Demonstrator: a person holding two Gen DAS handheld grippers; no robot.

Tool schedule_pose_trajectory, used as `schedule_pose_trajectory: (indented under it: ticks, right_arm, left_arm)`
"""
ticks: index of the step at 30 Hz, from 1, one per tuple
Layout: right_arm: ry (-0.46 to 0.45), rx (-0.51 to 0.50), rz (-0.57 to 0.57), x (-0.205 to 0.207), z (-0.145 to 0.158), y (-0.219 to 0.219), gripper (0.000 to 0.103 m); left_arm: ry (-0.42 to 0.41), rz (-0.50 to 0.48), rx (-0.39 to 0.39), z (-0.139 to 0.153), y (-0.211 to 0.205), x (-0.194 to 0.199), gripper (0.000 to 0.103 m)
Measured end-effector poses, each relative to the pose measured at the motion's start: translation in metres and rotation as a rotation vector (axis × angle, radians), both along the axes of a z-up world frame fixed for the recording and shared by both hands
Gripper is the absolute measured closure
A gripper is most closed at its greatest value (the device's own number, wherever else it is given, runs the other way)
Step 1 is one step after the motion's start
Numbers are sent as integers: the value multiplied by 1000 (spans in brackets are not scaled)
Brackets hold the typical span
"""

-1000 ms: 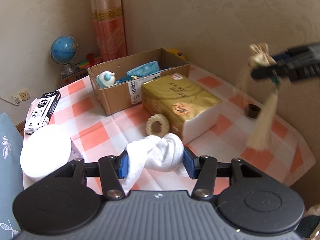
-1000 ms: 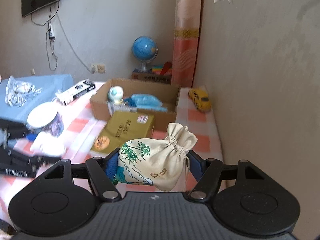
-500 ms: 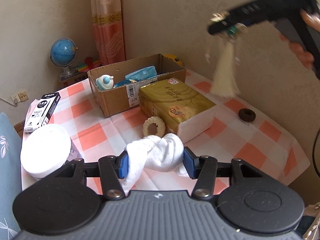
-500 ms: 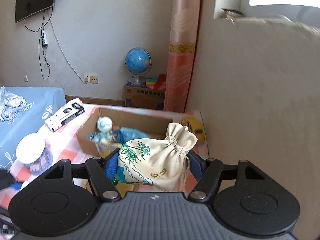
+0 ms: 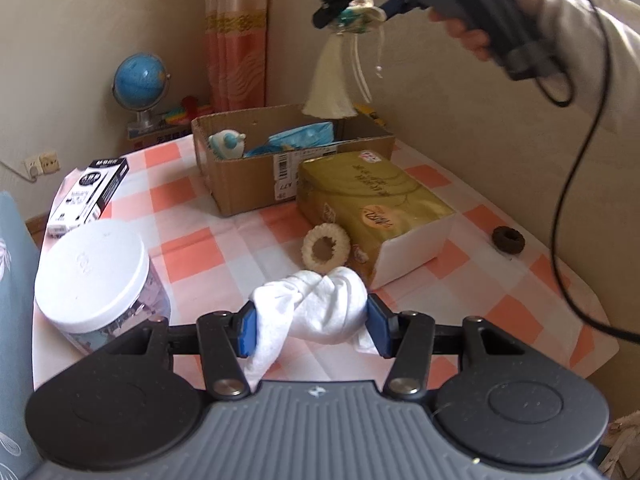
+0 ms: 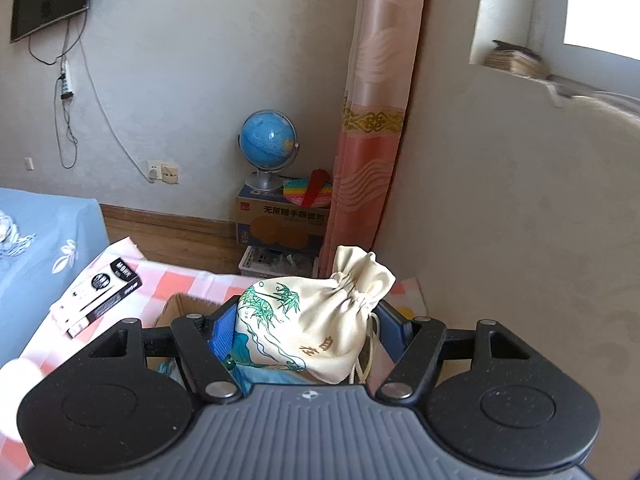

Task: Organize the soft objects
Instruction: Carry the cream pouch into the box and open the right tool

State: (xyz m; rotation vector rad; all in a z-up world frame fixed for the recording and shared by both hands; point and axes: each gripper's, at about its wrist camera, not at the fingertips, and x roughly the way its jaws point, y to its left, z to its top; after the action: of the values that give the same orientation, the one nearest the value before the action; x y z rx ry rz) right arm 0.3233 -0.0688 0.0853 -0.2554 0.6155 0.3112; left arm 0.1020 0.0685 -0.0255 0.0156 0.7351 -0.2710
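My left gripper [image 5: 312,326] is shut on a white rolled sock [image 5: 320,308] low over the near part of the checked table [image 5: 188,196]. My right gripper [image 6: 312,336] is shut on a cream drawstring pouch [image 6: 312,328] printed with green bamboo. In the left wrist view the right gripper [image 5: 352,0] hangs high over the cardboard box [image 5: 256,176], the pouch's tassel [image 5: 330,88] dangling above the box's right end. The box holds a blue soft packet [image 5: 296,140] and a small white and blue toy [image 5: 228,144].
A gold tissue pack [image 5: 372,204], a cream ring [image 5: 326,246] and a dark ring [image 5: 508,240] lie on the table. A white-lidded jar [image 5: 96,276] and a black-white carton [image 5: 92,192] stand left. A globe [image 5: 138,84] and the wall are behind.
My right gripper has carried the pouch up and leftward, from beside the tissue pack to high over the box. My left gripper holds still with the sock.
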Motion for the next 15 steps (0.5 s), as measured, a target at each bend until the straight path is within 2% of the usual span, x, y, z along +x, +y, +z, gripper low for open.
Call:
schedule_pose_trajectory:
  ticks: [4, 12, 15]
  right_arm:
    - [23, -7, -23, 21, -22, 24, 29]
    - [85, -9, -22, 24, -62, 59, 29]
    - [131, 20, -25, 26, -71, 62, 29]
  left_arm:
    - [14, 20, -18, -4, 6, 1, 51]
    - [32, 53, -29, -11, 18, 2, 51]
    - [37, 59, -29, -12, 20, 2, 51]
